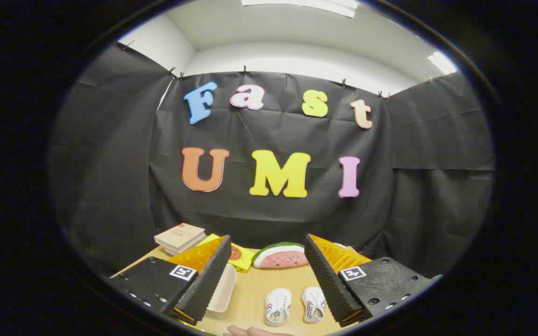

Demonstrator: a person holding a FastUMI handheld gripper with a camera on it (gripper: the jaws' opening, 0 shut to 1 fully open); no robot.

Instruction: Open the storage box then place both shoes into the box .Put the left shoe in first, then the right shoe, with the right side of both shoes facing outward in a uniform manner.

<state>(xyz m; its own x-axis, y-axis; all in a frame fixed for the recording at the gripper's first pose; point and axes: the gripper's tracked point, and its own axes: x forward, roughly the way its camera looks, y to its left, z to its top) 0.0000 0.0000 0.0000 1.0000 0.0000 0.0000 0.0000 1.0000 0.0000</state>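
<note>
**Before the first step: the box waits to be opened**

Closest to where I stand, a person's hand lies at the near edge of the light wooden table. The gripper hovers above the table with its two fingers wide apart, and nothing is held between them.

Between the fingers, on the table, stands the pair of small white canvas shoes with red and blue stripes. The two shoes are just beside each other, their toes pointing away from the gripper. Next to the left finger is the cream-white plastic storage box, partly hidden by that finger, so I cannot tell whether it has a lid on it.

Further away lie a flat yellow card box with a red round mark and a toy watermelon slice with green rind. A small stack of beige books rests at the far left side, near the black cloth wall.

In my judgement the task is at its very beginning: both shoes are outside the box. The next move should bring the gripper left and down to the box to open it. Only after this the left shoe comes, and it needs a careful grip on its sides.
</note>
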